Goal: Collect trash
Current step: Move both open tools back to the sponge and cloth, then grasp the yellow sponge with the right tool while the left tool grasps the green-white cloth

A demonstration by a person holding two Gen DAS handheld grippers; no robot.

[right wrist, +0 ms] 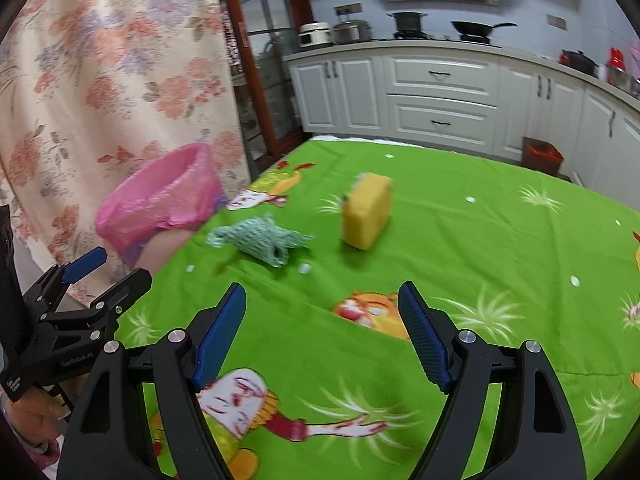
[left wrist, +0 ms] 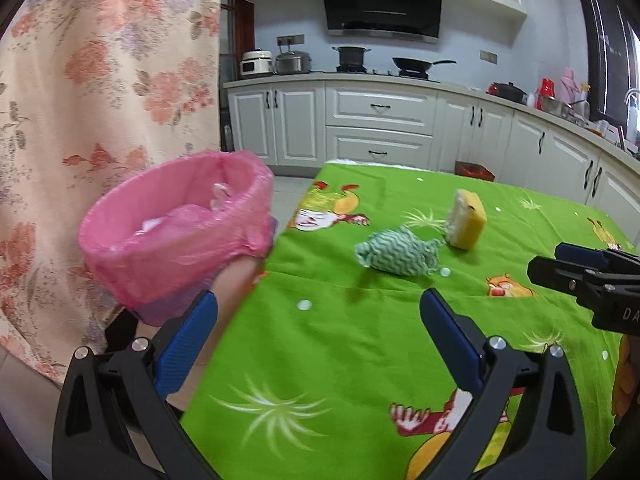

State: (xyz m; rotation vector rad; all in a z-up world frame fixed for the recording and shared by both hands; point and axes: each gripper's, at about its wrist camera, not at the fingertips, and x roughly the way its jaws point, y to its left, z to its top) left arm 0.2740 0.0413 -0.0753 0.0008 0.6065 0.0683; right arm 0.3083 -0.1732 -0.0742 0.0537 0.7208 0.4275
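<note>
A crumpled green-and-white cloth (left wrist: 400, 252) (right wrist: 264, 240) lies on the green cartoon tablecloth (left wrist: 320, 360). Just beyond it to the right a yellow sponge (left wrist: 466, 220) (right wrist: 366, 210) stands on edge. Small white scraps (left wrist: 305, 305) (right wrist: 305, 268) dot the tablecloth. At the table's left edge is a bin lined with a pink bag (left wrist: 176, 232) (right wrist: 160, 204), with crumpled bits inside. My left gripper (left wrist: 318, 300) (right wrist: 120, 266) is open and empty, short of the cloth. My right gripper (right wrist: 321, 292) (left wrist: 546, 260) is also open and empty, nearer than the cloth and sponge.
A floral curtain (left wrist: 100, 80) hangs at the left behind the bin. White kitchen cabinets (left wrist: 376, 120) with pots and a pan on the counter run along the back and right. A red box (left wrist: 474, 170) sits on the floor past the table's far edge.
</note>
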